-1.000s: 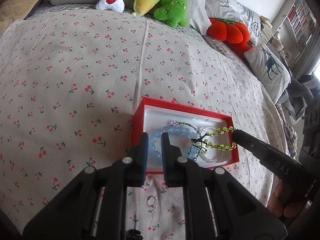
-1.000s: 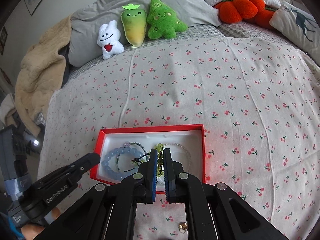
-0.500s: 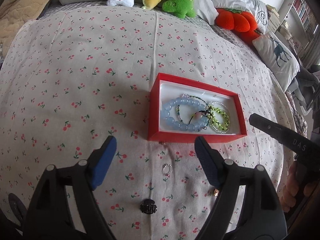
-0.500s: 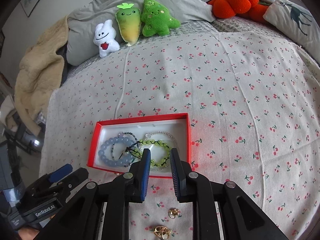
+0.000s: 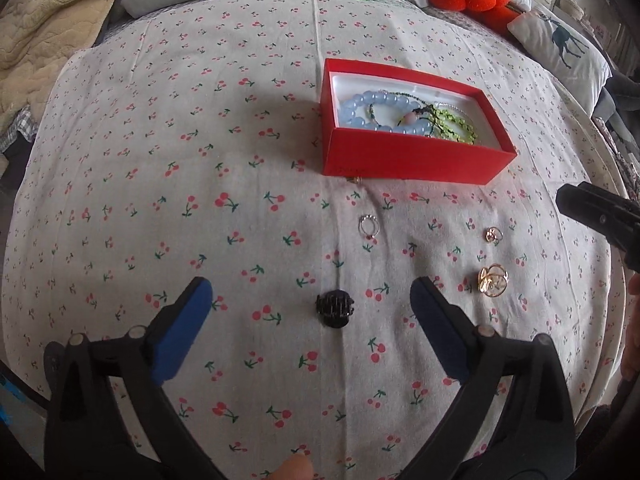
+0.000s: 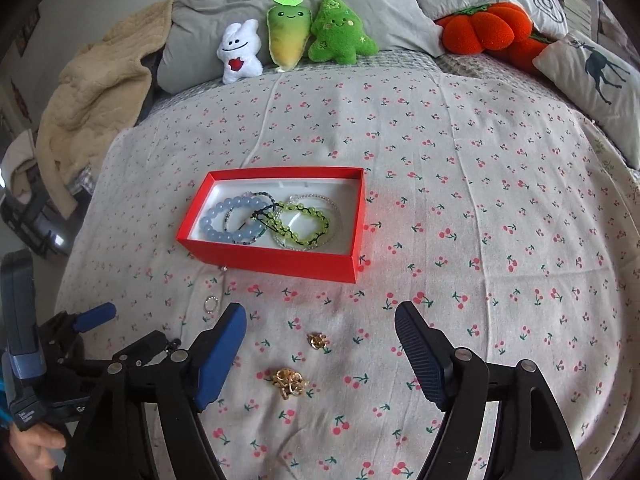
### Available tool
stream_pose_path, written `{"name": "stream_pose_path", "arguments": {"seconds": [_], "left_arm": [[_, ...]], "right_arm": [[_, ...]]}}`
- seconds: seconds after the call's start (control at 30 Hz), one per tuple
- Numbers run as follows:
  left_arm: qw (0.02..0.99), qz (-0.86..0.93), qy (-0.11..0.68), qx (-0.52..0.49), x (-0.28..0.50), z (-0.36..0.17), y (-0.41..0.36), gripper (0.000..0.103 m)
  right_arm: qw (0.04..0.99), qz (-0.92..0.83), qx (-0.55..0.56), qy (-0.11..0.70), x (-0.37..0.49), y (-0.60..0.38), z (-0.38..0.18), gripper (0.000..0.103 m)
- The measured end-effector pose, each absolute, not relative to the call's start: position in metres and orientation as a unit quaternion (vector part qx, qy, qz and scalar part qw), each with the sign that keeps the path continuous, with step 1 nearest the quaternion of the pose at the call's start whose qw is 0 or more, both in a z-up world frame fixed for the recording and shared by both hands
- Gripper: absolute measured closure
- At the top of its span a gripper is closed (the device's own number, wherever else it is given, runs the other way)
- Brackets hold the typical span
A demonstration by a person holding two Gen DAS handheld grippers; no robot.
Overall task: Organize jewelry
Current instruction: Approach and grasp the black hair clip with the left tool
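A red box [image 5: 400,156] [image 6: 276,260] on the cherry-print bedsheet holds a blue bead bracelet [image 5: 360,106] [image 6: 222,224] and a green bead bracelet [image 5: 456,124] [image 6: 306,226]. In front of it lie a silver ring [image 5: 368,226] [image 6: 211,304], a small gold piece [image 5: 493,234] [image 6: 318,340], a larger gold piece [image 5: 494,280] [image 6: 289,380] and a black hair clip [image 5: 335,309]. My left gripper [image 5: 310,286] hovers over the clip, jaws opening, gripping nothing. My right gripper [image 6: 320,312] hovers over the gold pieces, jaws opening, also gripping nothing.
Three plush toys [image 6: 288,36] lean on grey pillows at the head of the bed. An orange plush pumpkin [image 6: 484,28] and a deer pillow [image 6: 596,76] lie at the right. A beige blanket [image 6: 96,96] is heaped at the left. A tiny trinket [image 5: 355,179] sits against the box front.
Both grippers went from shut over the bracelets in the box to wide open, and pulled back toward the near side. The bracelets stayed in the box; clip and gold pieces came into view.
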State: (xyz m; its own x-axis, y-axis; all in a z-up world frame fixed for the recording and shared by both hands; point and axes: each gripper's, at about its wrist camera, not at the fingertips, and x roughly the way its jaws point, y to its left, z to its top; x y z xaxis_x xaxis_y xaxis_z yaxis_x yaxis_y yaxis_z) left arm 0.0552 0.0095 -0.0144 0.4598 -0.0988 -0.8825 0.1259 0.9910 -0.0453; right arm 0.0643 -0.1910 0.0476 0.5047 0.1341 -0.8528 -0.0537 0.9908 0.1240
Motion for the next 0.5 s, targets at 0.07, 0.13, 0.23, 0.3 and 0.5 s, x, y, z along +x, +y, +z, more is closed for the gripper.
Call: {"name": "stream_pose_path", "arguments": {"seconds": [0.07, 0.13, 0.23, 0.3, 0.5], "left_arm": [[0.852, -0.067, 0.518, 0.017, 0.047, -0.022, 0.010, 0.002], [0.852, -0.067, 0.518, 0.029, 0.038, -0.030, 0.010, 0.001], [0.852, -0.071, 0.516, 0.047, 0.029, -0.043, 0.009, 0.001], [0.851, -0.078, 0.517, 0.048, 0.025, -0.052, 0.009, 0.001], [0.870, -0.090, 0.478, 0.075, 0.012, -0.064, 0.003, 0.000]], "right_arm": [[0.867, 0.055, 0.031, 0.495, 0.055, -0.192, 0.041, 0.019], [0.865, 0.060, 0.022, 0.498, 0.045, -0.192, 0.032, 0.019], [0.858, 0.069, 0.002, 0.510, 0.030, -0.188, 0.016, 0.019], [0.851, 0.078, -0.009, 0.519, 0.022, -0.184, 0.004, 0.019], [0.831, 0.104, -0.059, 0.544, 0.006, -0.163, -0.035, 0.019]]}}
